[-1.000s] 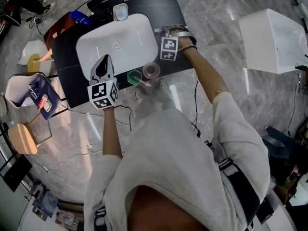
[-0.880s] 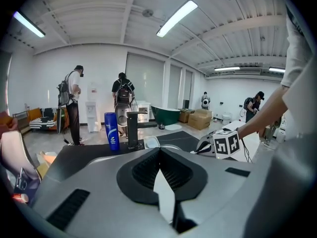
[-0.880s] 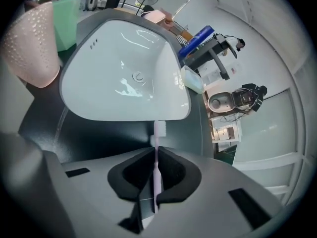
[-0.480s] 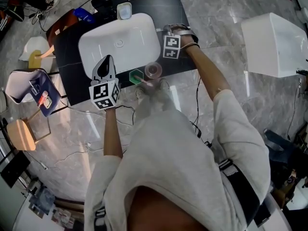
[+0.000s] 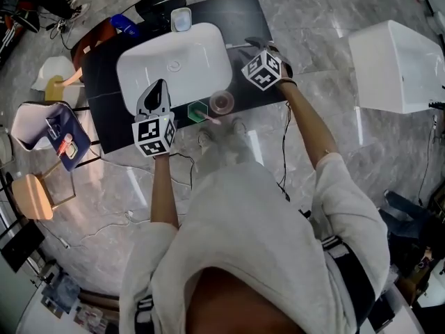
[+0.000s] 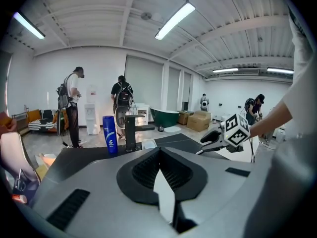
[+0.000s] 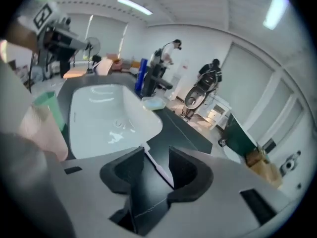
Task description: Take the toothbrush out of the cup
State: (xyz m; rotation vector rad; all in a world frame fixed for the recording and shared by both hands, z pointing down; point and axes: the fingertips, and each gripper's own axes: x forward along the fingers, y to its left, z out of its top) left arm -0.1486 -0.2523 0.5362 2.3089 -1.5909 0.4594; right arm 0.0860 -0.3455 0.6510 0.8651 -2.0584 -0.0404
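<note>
Right gripper of mine hangs released above the black counter, in the upper middle of the head view. Its jaws have just been opening and now stand wide apart. Through the gap in the right gripper view I see the toothbrush, a thin pale stick. It lies flat on the counter just beside the right edge of the white sink, and neither pad touches it. In the head view it shows only as a faint pale line left of my gripper. The pink translucent cup stands upright at the counter's near edge, below the sink in the frame and well apart from the toothbrush. My left gripper hovers over the sink's lower left edge, jaws clenched together on nothing.
</note>
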